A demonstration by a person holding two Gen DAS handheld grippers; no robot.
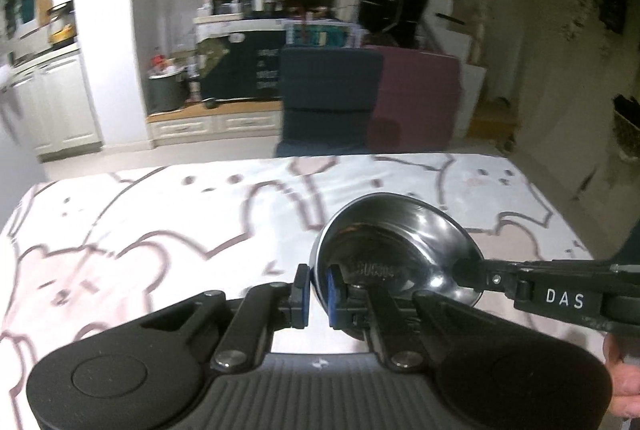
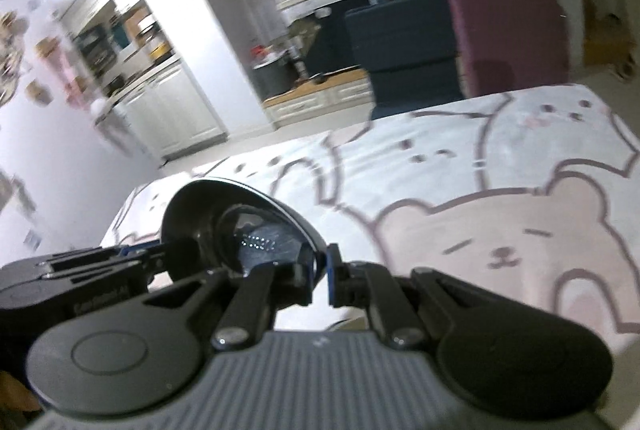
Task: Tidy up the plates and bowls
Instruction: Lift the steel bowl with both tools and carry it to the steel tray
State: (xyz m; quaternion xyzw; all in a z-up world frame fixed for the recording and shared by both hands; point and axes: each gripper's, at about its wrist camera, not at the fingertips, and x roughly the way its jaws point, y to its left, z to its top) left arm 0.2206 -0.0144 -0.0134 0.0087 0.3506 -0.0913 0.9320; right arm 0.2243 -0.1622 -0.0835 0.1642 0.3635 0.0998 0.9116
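A shiny steel bowl (image 1: 396, 242) hangs above the table, held by both grippers on opposite sides of its rim. My left gripper (image 1: 318, 294) is shut on the bowl's left rim, one blue pad outside the wall and one inside. Coming in from the right edge, my right gripper (image 1: 468, 274) pinches the opposite rim. In the right wrist view the bowl (image 2: 240, 230) tilts, with my right gripper (image 2: 320, 278) shut on its near rim and the left gripper (image 2: 160, 254) gripping the far left side. No plates are in view.
A white cloth with pink bear drawings covers the table (image 1: 160, 230). A dark blue chair (image 1: 328, 90) and a maroon chair (image 1: 420, 94) stand beyond its far edge. Cluttered shelves and white cabinets (image 1: 60, 102) line the back wall. A hand (image 1: 624, 370) shows at the right edge.
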